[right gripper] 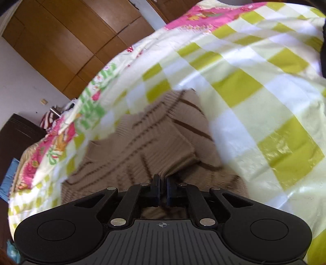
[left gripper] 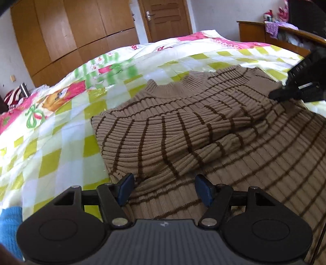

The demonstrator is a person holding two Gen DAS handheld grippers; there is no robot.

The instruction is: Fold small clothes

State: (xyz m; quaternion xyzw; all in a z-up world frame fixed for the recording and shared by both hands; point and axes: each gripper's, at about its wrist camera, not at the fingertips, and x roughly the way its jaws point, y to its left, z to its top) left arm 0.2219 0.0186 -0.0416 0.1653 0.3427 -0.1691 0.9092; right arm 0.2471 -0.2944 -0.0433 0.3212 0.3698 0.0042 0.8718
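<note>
Fingers first: those of the right gripper (right gripper: 162, 186) are pressed together on a ridge of ribbed knit, pinching the sweater (left gripper: 203, 130) fabric between the blue pads, while the left gripper (left gripper: 166, 188) has its fingers (left gripper: 126, 185) spread wide apart, hovering low over the lower part of the garment with nothing between them. In the left wrist view the right gripper shows at the far right edge, its tip down on the sweater near the shoulder.

Around them lies the tan sweater with thin brown stripes, spread on the bed (left gripper: 51, 146) over a quilt checked in yellow-green and white with pink and green cartoon patches. The collar points away toward the far side of the bed. One sleeve (left gripper: 222, 142) is already laid across the chest, its cuff resting on the body, so I judge that the sleeve fold on that side is done. The fabric gripped by the right fingers looks like the other side or sleeve, probably being brought inward; motion blur in the right wrist view makes this hard to confirm. Left to do, as I judge it: finish that side, then fold the body up from the hem and smooth it.

No container shows in either view. A blue cloth (left gripper: 10, 228) lies at the near edge of the bed. A wooden wardrobe (left gripper: 67, 30) and a door (left gripper: 165, 18) stand beyond.
</note>
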